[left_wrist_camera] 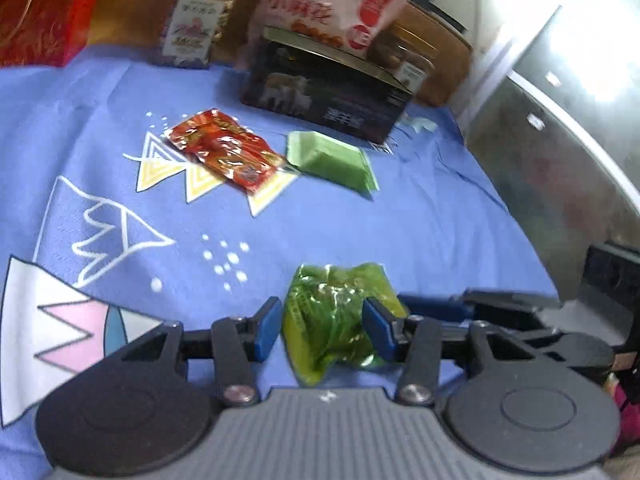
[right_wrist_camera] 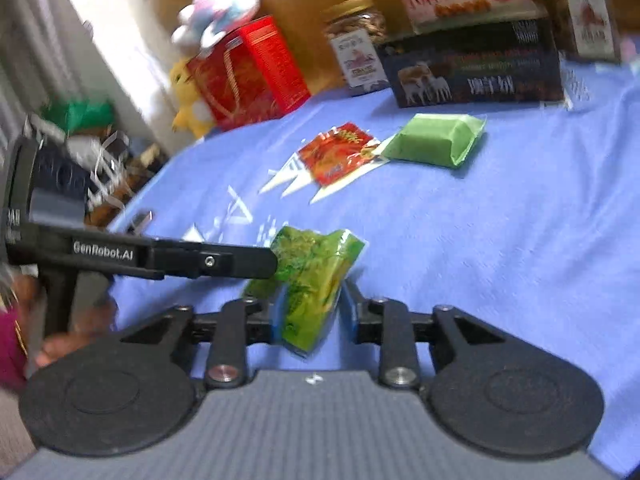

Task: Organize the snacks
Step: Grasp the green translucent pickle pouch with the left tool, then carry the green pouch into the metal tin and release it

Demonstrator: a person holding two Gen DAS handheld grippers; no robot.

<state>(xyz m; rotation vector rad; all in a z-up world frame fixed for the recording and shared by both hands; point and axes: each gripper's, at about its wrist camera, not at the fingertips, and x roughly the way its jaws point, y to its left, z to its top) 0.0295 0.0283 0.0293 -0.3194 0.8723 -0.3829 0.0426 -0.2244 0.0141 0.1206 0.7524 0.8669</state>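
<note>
A crinkly green snack packet [left_wrist_camera: 334,316] sits between the blue pads of my left gripper [left_wrist_camera: 322,326], which closes on its sides. The same packet [right_wrist_camera: 310,284] is also clamped between the pads of my right gripper [right_wrist_camera: 308,312], and the left gripper's finger [right_wrist_camera: 208,260] reaches it from the left. Farther on the blue cloth lie a red snack packet [left_wrist_camera: 226,152], also in the right wrist view [right_wrist_camera: 338,150], and a pale green packet [left_wrist_camera: 332,158], also in the right wrist view [right_wrist_camera: 438,138].
At the back stand a dark box [left_wrist_camera: 324,92] with a pink snack bag [left_wrist_camera: 332,8] on it, a nut jar [left_wrist_camera: 198,20], a second jar [right_wrist_camera: 586,12] and a red box [right_wrist_camera: 248,68]. Plush toys [right_wrist_camera: 218,4] sit at the left edge. A metal surface [left_wrist_camera: 568,120] rises on the right.
</note>
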